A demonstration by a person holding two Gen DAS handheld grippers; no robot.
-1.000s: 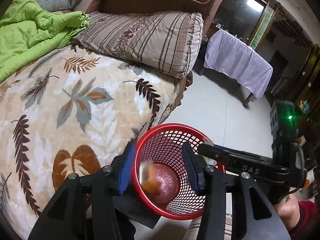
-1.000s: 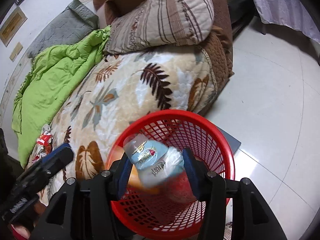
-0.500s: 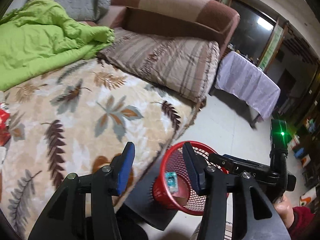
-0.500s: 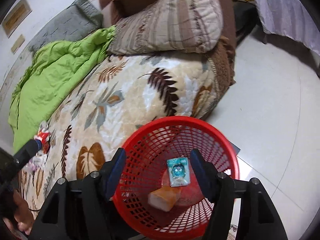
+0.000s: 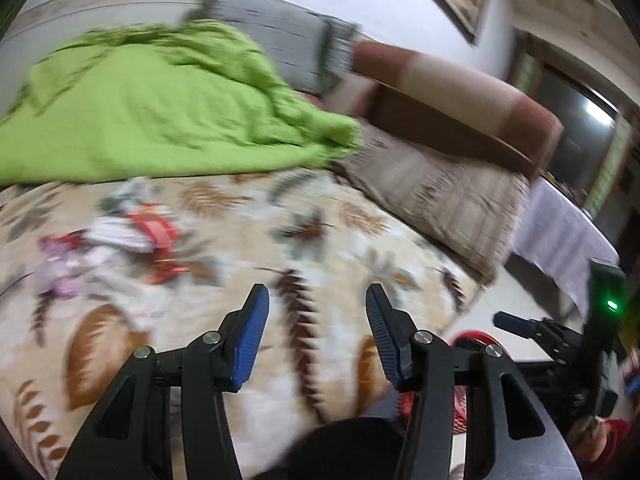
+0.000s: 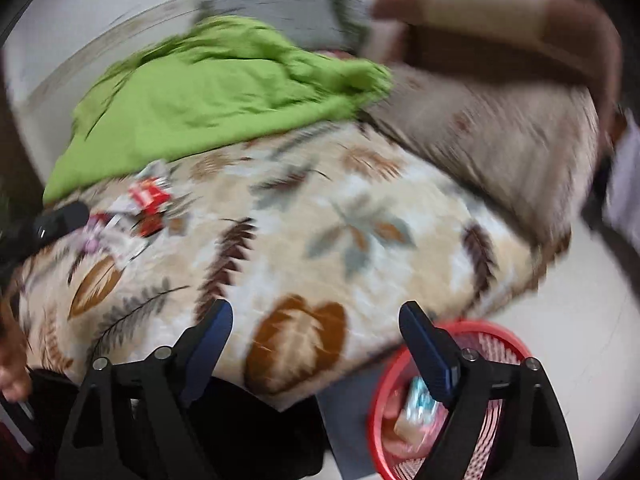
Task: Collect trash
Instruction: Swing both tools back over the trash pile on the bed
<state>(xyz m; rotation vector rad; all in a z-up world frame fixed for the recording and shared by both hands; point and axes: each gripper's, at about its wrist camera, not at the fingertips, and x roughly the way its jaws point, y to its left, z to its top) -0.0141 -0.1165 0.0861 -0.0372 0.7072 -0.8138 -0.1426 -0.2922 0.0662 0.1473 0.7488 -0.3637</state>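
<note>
i see the big bed (image 5: 360,240) first, with its leaf blanket all over it. both views are blurry. a green quilt (image 5: 152,112) lies bunched at the far side of the bed, and a striped pillow (image 5: 452,196) leans on the brown headboard (image 5: 460,100).

the red basket (image 6: 496,340) sits on the floor, just beside the near corner of the bed. it has trash in it: a blue packet (image 6: 420,400) and something orange under it.

more trash (image 5: 132,236) lies in a small pile on the blanket, near the green quilt. it is red, white and pink wrappers, too blurry to tell apart.

my right gripper (image 6: 316,344) hangs over the edge of the bed. its jaws have just been opening and now stand wide, with nothing between them.

my left gripper (image 5: 316,336) is over the blanket, well apart from the trash pile. its jaws are about half way apart and hold nothing.
</note>
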